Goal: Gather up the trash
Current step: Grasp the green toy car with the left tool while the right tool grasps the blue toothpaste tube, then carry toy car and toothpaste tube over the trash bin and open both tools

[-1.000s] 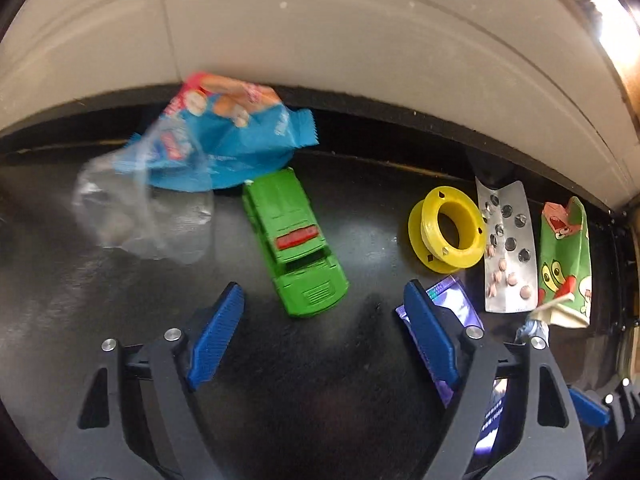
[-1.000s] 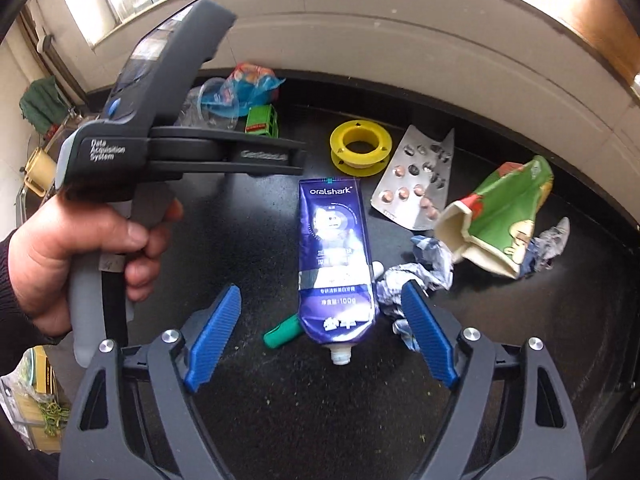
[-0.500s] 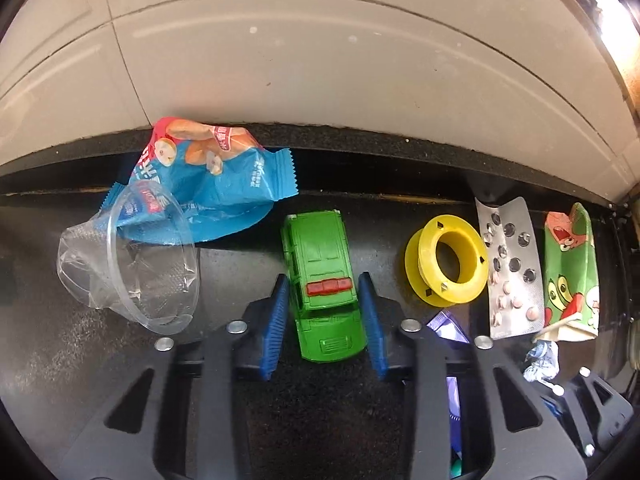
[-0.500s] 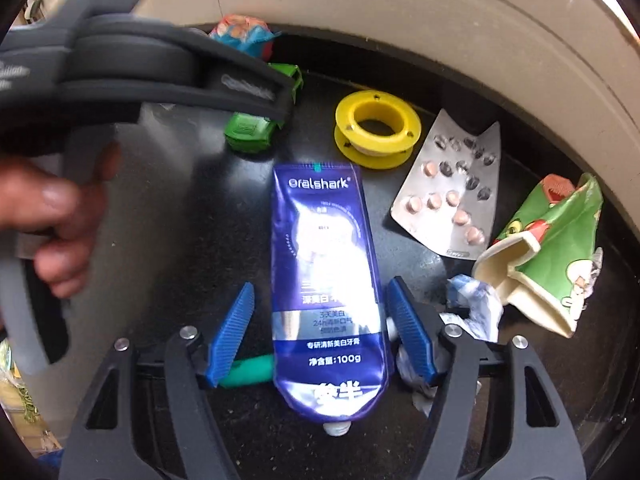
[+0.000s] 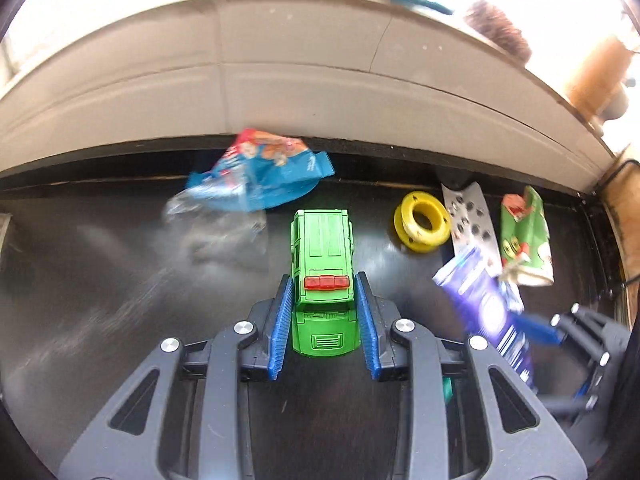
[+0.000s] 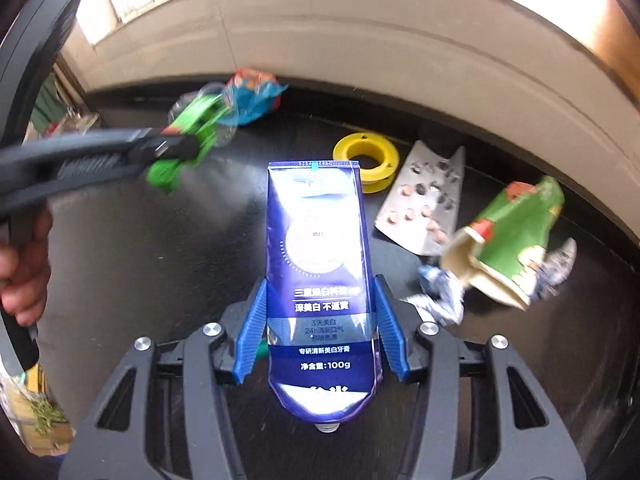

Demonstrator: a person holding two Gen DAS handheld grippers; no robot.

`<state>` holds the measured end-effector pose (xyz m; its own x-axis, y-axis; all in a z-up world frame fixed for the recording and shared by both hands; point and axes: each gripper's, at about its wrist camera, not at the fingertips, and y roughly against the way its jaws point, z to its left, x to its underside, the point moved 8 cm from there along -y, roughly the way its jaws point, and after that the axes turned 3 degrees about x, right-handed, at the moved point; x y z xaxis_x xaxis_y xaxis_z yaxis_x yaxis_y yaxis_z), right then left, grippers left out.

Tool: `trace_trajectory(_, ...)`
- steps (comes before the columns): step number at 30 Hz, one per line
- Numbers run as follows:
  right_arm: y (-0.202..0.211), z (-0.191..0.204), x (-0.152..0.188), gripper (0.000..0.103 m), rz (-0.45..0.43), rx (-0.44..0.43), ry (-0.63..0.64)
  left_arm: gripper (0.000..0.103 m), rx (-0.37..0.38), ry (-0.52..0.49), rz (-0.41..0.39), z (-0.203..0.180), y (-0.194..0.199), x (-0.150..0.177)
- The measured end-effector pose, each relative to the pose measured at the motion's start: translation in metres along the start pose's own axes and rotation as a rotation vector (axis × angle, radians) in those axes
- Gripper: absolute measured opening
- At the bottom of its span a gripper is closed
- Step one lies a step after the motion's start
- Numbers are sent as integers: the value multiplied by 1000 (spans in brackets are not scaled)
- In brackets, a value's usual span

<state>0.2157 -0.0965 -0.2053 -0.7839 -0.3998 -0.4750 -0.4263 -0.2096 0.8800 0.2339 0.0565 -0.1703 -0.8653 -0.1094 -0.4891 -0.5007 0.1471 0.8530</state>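
Note:
My left gripper (image 5: 325,322) is shut on a green toy car (image 5: 324,276) and holds it above the black table (image 5: 100,300); it also shows in the right wrist view (image 6: 192,136). My right gripper (image 6: 320,332) is shut on a blue toothpaste tube (image 6: 318,272), lifted off the table; the tube shows in the left wrist view (image 5: 486,308). On the table lie a blue snack wrapper (image 5: 264,176), a clear plastic cup (image 5: 220,228), a blister pack (image 6: 424,200), a green juice carton (image 6: 516,236) and crumpled foil (image 6: 440,292).
A yellow spool (image 6: 366,156) lies behind the tube. A pale wall (image 5: 280,80) runs along the table's back edge. A green cap (image 6: 262,350) lies under the right gripper. A hand (image 6: 24,264) holds the left gripper's handle.
Both grippers closed on their objects and lifted them: the left raised the green car, the right raised the toothpaste tube off the table.

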Motion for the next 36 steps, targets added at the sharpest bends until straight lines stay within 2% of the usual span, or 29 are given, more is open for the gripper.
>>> trace_trajectory(3, 24, -1, 11, 51, -13, -5, -32, 30, -7, 1, 7, -2, 25, 29)
trace_trajectory(9, 61, 11, 48, 51, -21, -4, -73, 30, -24, -29, 38, -16, 70, 109)
trace_trajectory(13, 76, 23, 76, 51, -22, -1, -84, 30, -32, -53, 48, -34, 70, 146)
trace_trajectory(18, 88, 38, 103, 51, -19, -1, -89, 30, -34, -82, 43, -40, 80, 168)
trace_trajectory(26, 100, 65, 100, 51, -51, -7, -29, 30, -58, -52, -23, -21, 113, 175)
trace_trajectory(32, 102, 142, 85, 51, -67, -109, 144, 30, -123, 54, -88, 27, 150, 197)
trace_trajectory(36, 97, 213, 86, 51, -53, -198, 292, 30, -205, 186, -114, 81, 181, 238)
